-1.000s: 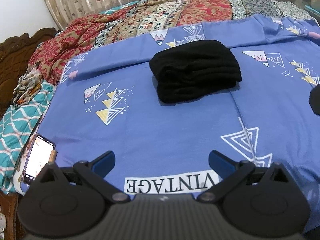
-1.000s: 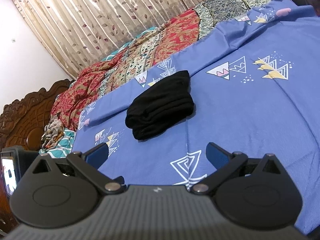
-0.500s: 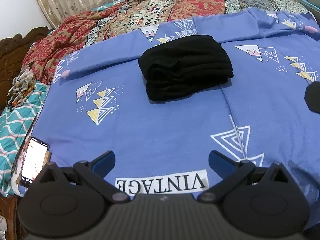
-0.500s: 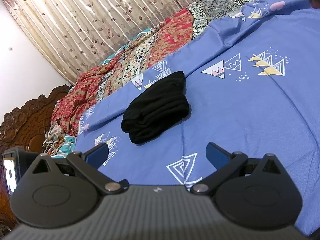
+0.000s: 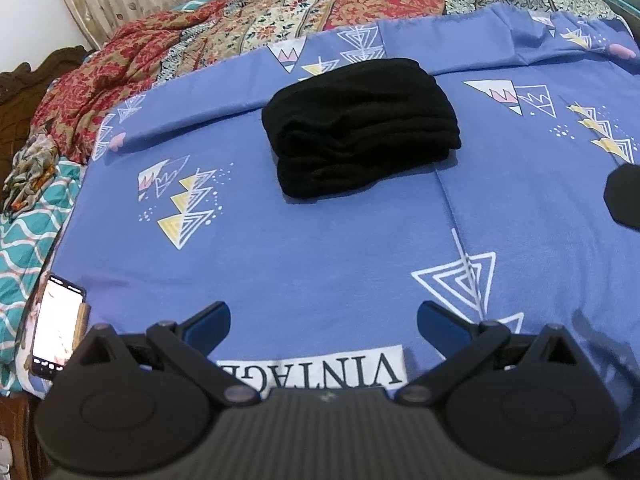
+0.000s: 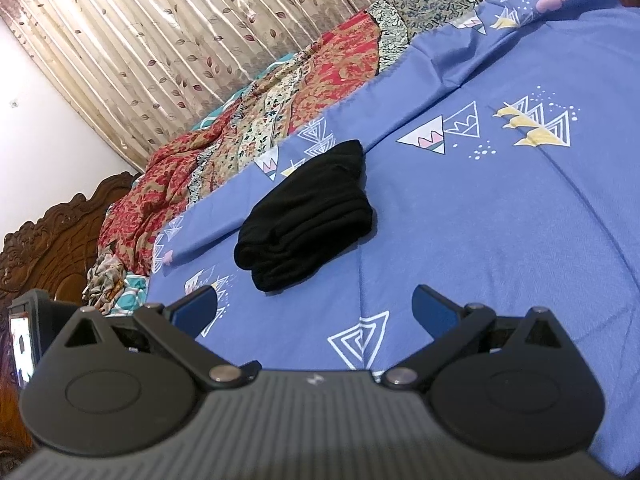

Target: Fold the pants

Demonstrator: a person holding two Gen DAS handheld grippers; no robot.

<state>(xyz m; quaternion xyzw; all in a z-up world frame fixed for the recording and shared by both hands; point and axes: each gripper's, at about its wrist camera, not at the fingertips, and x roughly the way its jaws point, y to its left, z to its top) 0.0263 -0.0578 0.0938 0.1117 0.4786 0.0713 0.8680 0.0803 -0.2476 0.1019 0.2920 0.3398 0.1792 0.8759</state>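
Observation:
Black pants (image 5: 360,128) lie folded in a thick bundle on the blue patterned bedsheet (image 5: 320,248); they also show in the right wrist view (image 6: 306,216). My left gripper (image 5: 323,322) is open and empty, held above the sheet well in front of the pants. My right gripper (image 6: 314,306) is open and empty, also in front of the pants and to their right. Part of the right gripper's body (image 5: 624,196) shows at the right edge of the left wrist view.
A lit phone (image 5: 56,326) lies at the bed's left edge. A red floral blanket (image 5: 280,28) is heaped behind the blue sheet. A carved wooden headboard (image 6: 48,240) stands at left, curtains (image 6: 160,40) behind the bed.
Both grippers have shifted slightly, so the pants sit a little differently in the views. The pants have not moved and both grippers stay open.

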